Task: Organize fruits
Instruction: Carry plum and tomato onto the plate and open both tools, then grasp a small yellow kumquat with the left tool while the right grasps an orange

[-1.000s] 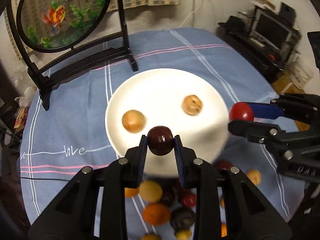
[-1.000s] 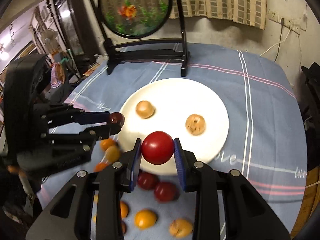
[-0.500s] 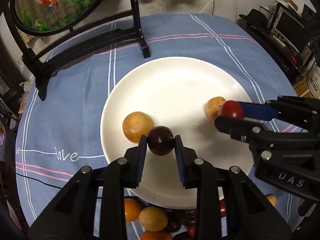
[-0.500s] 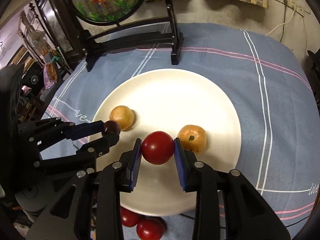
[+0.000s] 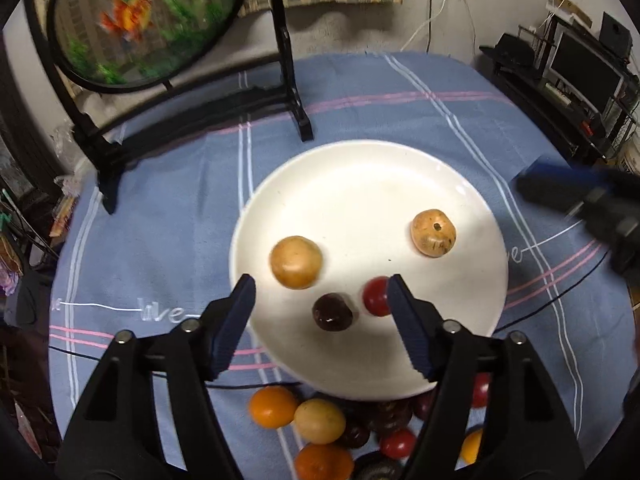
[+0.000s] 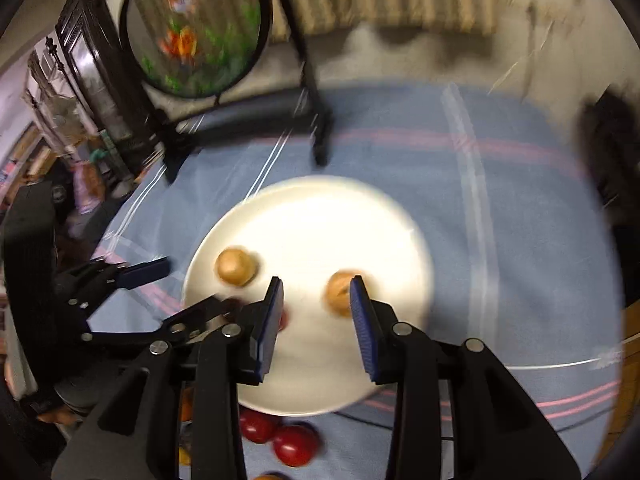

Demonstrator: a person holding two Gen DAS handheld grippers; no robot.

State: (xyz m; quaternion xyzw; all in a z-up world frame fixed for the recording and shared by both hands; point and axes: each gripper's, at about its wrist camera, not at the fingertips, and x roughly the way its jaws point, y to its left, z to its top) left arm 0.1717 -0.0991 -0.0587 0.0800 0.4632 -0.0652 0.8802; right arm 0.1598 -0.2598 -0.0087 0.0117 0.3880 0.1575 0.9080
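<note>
A white plate (image 5: 360, 184) lies on the blue cloth. On it are two tan fruits (image 5: 296, 262) (image 5: 433, 233), a dark purple fruit (image 5: 332, 312) and a red fruit (image 5: 376, 297). My left gripper (image 5: 320, 300) is open above the plate's near edge, with the dark and red fruits between its fingers. My right gripper (image 6: 316, 312) is open and empty over the plate (image 6: 320, 220); a tan fruit (image 6: 339, 293) lies beside its right finger. The right wrist view is blurred.
A pile of orange, yellow, red and dark fruits (image 5: 320, 420) lies on the cloth in front of the plate. A round fish picture on a black stand (image 5: 148, 20) stands at the back left. The table edge curves off to the right.
Both grippers opened. The dark fruit and the red fruit now lie on the plate. Both grippers pulled back, the right one moving fast.
</note>
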